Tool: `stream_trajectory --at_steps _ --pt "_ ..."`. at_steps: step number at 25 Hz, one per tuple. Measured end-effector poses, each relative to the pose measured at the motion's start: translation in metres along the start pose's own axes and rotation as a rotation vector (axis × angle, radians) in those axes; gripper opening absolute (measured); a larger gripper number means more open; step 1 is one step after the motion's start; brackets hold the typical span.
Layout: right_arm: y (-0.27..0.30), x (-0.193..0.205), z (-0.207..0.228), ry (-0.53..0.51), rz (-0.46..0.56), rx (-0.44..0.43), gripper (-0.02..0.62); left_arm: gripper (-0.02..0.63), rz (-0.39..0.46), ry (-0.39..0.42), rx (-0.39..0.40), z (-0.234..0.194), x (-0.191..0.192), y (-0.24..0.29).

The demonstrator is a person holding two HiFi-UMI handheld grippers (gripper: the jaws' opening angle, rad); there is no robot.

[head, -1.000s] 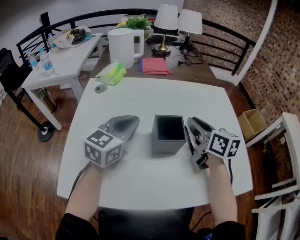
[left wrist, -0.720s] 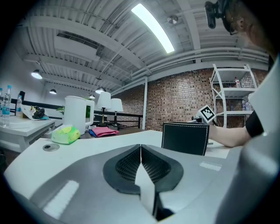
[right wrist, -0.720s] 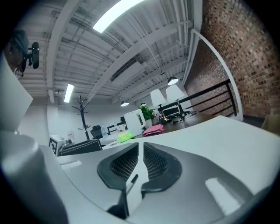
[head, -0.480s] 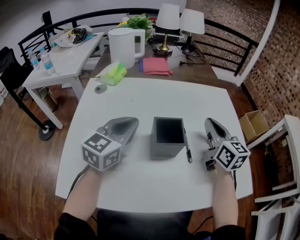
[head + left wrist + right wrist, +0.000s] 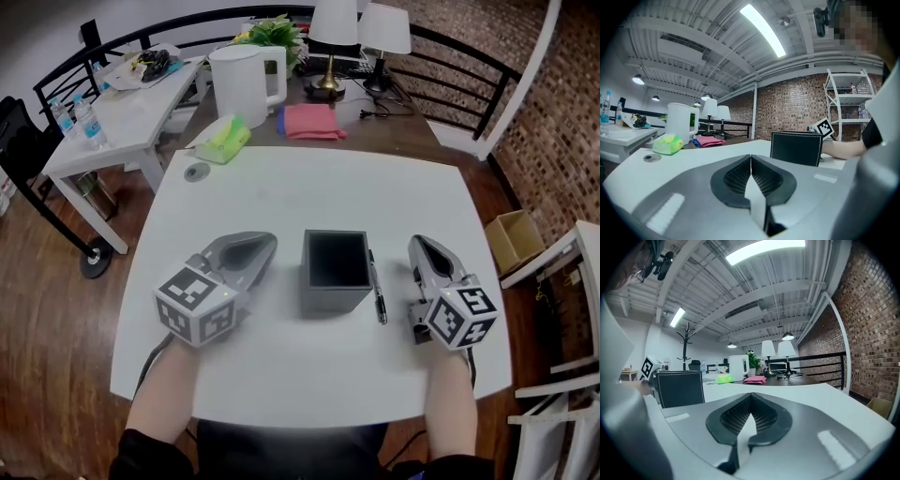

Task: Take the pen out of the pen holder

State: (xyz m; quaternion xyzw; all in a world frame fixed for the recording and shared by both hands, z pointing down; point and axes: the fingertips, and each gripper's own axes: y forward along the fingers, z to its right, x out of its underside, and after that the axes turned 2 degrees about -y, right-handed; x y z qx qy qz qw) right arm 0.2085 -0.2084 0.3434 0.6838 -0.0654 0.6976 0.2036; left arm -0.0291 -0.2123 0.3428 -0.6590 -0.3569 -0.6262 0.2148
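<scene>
The fingers (image 5: pixel 733 418) of the right gripper (image 5: pixel 419 246) were pressed together with nothing between them, and the left gripper (image 5: pixel 266 240) likewise had its jaws shut and empty. Both rested on the white square table (image 5: pixel 309 192), one either side of the dark grey square leatherette pen holder (image 5: pixel 333 298).

The slim black pen (image 5: pixel 377 291) lay flat on the table just to the right of the holder, running near to far along its right wall, between it and the right gripper. The holder looked empty inside, so the task appeared done.

The main risk from here was disturbing that pen. Its barrel looked round and the tabletop smooth, so a brush from the right gripper, which sat close on its right, would likely set it rolling or skidding towards the near edge. A careless sweep leftward could also push it against the holder and shift the holder too. Lifting the right gripper straight up before moving it away would probably avoid both.
</scene>
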Motion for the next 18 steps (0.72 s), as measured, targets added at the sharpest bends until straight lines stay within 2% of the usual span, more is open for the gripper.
stream_trajectory --at_steps 18 --pt "-0.0046 -0.0005 -0.0004 -0.004 0.0 0.003 0.012 0.005 0.0 0.003 0.009 0.0015 0.0004 -0.0007"
